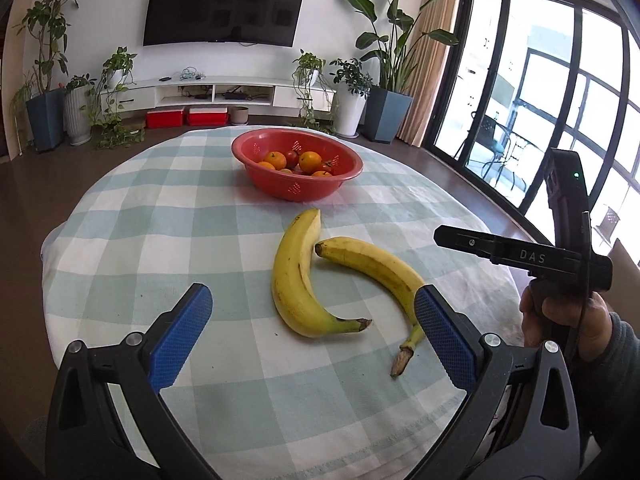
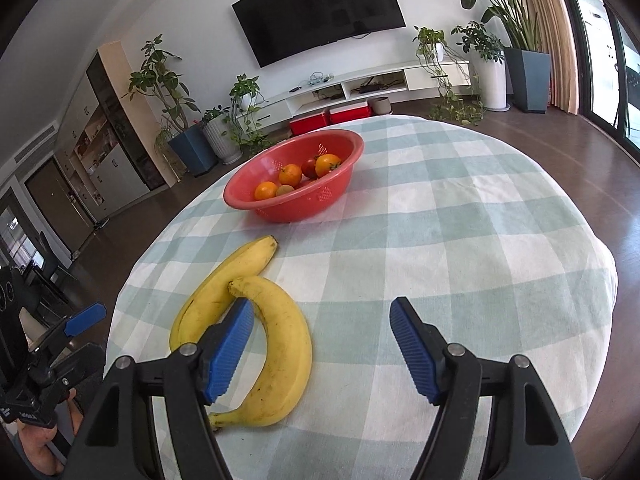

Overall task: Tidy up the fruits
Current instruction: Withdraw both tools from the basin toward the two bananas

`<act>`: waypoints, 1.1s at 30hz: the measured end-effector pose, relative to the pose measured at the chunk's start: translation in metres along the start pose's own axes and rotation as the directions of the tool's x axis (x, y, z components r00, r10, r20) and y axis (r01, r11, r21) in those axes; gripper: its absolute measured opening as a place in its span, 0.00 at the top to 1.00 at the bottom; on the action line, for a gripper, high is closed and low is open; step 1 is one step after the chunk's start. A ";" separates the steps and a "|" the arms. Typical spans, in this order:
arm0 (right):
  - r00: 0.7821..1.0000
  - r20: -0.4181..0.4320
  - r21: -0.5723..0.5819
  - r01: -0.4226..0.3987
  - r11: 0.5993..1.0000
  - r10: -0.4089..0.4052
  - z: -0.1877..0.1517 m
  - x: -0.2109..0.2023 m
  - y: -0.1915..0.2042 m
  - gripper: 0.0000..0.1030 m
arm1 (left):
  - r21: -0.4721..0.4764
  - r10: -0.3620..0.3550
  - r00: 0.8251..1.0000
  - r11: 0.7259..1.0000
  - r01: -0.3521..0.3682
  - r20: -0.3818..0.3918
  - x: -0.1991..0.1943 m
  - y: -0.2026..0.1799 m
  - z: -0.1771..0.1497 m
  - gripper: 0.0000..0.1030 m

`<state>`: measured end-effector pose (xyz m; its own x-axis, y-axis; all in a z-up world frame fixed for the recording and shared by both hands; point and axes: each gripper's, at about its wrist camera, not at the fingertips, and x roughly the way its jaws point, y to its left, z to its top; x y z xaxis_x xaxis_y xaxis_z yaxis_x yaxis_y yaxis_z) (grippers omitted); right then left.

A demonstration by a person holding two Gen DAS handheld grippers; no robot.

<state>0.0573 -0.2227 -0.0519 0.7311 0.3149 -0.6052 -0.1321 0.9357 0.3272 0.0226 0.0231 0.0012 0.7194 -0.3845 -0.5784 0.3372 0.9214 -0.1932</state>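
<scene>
A: Our left gripper point(image 1: 314, 320)?
B: Jaws wide, empty, w/ two bananas point(image 1: 298, 276) touching mid-table point(image 1: 160, 208), toward near edge.
A: Bowl point(image 1: 297, 164)?
B: Far edge, fruit inside. Right gripper point(image 2: 322, 344) apart too, empty.

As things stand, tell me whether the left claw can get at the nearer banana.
Probably yes: the left claw is open, the banana lies bare on the cloth just ahead, and nothing stands between them.

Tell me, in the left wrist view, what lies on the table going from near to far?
Hand-held gripper with open jaws → two bananas side by side → red bowl holding oranges and tomatoes.
</scene>
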 end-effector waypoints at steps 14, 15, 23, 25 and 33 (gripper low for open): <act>1.000 0.022 -0.001 -0.016 1.000 0.016 -0.014 -0.013 0.008 0.28 | 0.156 0.058 0.998 0.986 -0.054 -0.026 -0.006 -0.048 -0.001 0.00; 1.000 0.021 -0.004 -0.017 1.000 0.017 -0.015 -0.014 0.008 0.28 | 0.141 0.061 0.997 0.988 -0.056 -0.036 -0.005 -0.047 -0.001 0.00; 1.000 0.011 -0.029 -0.023 0.999 0.023 -0.024 -0.017 0.017 0.28 | 0.038 0.189 0.980 0.982 -0.187 -0.058 -0.005 -0.023 0.003 0.00; 1.000 0.008 -0.029 -0.025 0.999 0.025 -0.024 -0.017 0.018 0.28 | 0.016 0.180 0.982 0.984 -0.179 -0.055 -0.008 -0.015 0.007 0.00; 1.000 -0.001 -0.037 -0.022 0.999 0.022 -0.024 -0.015 0.019 0.28 | -0.080 0.149 0.978 0.984 -0.162 -0.144 0.005 0.021 0.026 0.00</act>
<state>0.0280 -0.2056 -0.0543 0.7276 0.3357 -0.5983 -0.1733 0.9337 0.3132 0.0490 0.0393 0.0146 0.6668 -0.2308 -0.7086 0.1664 0.9729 -0.1602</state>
